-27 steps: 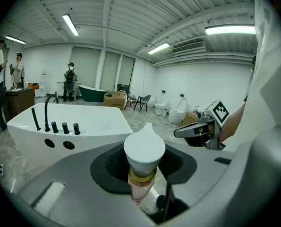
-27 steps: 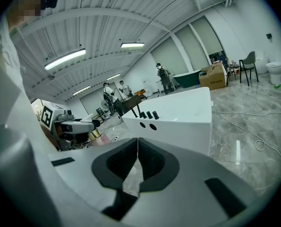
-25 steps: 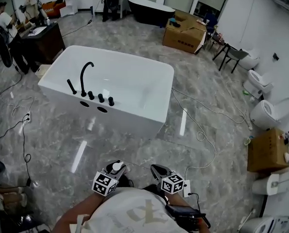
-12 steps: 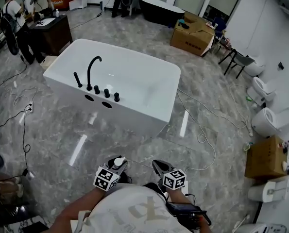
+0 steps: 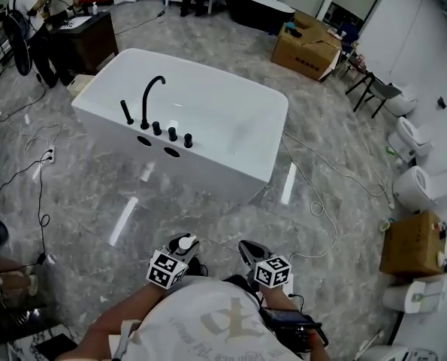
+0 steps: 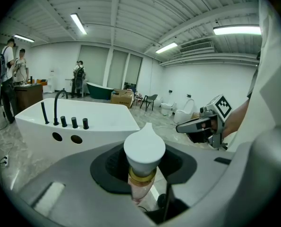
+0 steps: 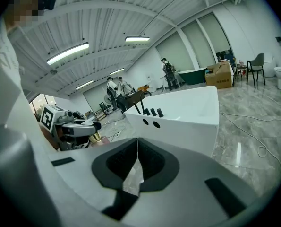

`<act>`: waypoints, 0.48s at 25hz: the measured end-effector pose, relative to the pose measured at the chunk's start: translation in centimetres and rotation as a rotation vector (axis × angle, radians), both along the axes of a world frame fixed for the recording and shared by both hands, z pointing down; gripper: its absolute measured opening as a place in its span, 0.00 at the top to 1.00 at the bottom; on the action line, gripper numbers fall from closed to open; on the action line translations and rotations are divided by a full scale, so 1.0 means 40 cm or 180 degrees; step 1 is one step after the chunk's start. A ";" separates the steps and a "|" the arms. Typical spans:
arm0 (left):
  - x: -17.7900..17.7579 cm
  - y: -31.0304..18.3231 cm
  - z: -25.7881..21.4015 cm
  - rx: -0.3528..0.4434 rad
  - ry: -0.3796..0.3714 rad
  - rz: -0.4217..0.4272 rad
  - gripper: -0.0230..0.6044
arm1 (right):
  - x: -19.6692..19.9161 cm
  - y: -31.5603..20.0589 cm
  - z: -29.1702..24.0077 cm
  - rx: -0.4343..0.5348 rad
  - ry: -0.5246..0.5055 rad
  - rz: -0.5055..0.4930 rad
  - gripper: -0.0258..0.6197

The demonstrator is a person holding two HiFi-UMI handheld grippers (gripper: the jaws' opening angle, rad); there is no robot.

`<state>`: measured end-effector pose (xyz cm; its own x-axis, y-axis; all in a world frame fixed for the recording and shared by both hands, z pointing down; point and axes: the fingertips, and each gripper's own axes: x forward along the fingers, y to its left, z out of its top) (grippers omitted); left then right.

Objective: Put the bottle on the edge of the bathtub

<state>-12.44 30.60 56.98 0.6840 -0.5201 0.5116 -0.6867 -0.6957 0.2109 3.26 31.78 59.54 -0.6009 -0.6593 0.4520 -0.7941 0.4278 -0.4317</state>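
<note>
The left tool [image 5: 177, 250] is about half open and clamped on the bottle [image 6: 144, 151]. Its dark pads press the pinkish clear body just under the gold collar, and the white teardrop cap stands upright above them. The right tool [image 7: 136, 161] is closed pad to pad, with nothing between. Both tools hang over the marble floor [image 5: 95, 201] on the near side of the white bathtub [image 5: 215, 173], well apart from it, so the bottle is short of the bathtub's edge. On the bathtub's near rim stand a black faucet [image 5: 152, 96] and a row of black knobs [image 5: 172, 133]. Beyond the bathtub's far right corner sits an open cardboard box [image 5: 312, 50]; its contents are too small to tell.
</note>
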 end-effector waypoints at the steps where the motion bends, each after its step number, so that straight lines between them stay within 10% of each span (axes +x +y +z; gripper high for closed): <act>1: -0.004 -0.001 0.002 -0.0006 0.0000 0.0002 0.73 | -0.004 -0.002 0.002 -0.0003 0.0002 0.0000 0.95; 12: -0.068 -0.051 0.001 0.0054 0.0010 -0.0040 0.73 | -0.063 -0.063 0.005 0.0026 0.0042 -0.0048 0.95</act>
<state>-15.16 28.56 57.02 0.6788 -0.5372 0.5006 -0.6948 -0.6904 0.2013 0.75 29.24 59.72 -0.6047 -0.6540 0.4545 -0.7932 0.4432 -0.4177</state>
